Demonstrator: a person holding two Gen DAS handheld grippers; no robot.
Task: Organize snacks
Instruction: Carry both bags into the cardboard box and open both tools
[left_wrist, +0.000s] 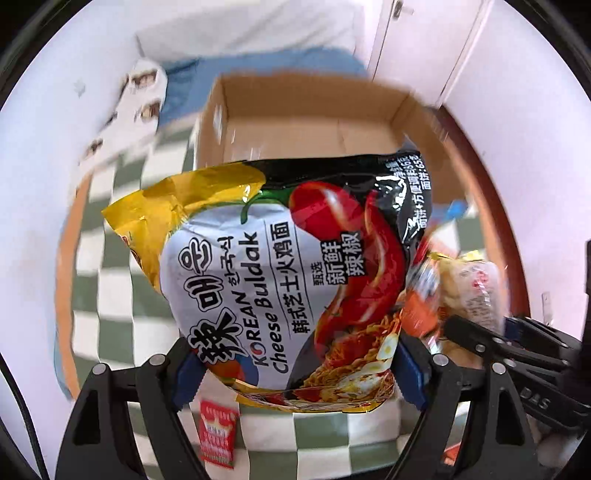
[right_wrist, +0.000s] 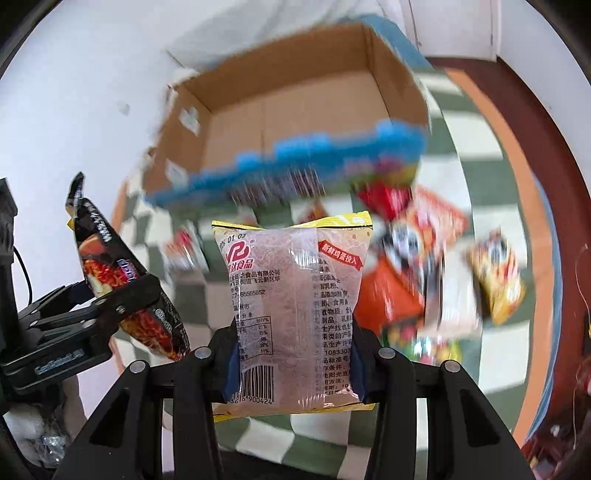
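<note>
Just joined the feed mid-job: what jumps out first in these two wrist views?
The left gripper clamps a big grey-and-black Korean Cheese Buldak noodle packet, filling its view. The right gripper is shut on a clear, yellow-edged snack pack. Behind both sits an open, empty brown cardboard box on the green-and-white checkered cloth.

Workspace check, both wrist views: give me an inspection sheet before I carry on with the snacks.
Surface: green and white checked cloth on a round table with an orange-brown rim.
Job's things: Buldak noodle packet; clear yellow-edged snack packet; open cardboard box, nothing seen inside.
Clutter: loose snack packets on the cloth right of the box; small red sachet.
Grippers: left gripper shut on the Buldak noodle packet; right gripper shut on the clear yellow-edged snack packet; both raised above the cloth.
Cables: black cable beside the left gripper.
Surroundings: white wall, white door.
</note>
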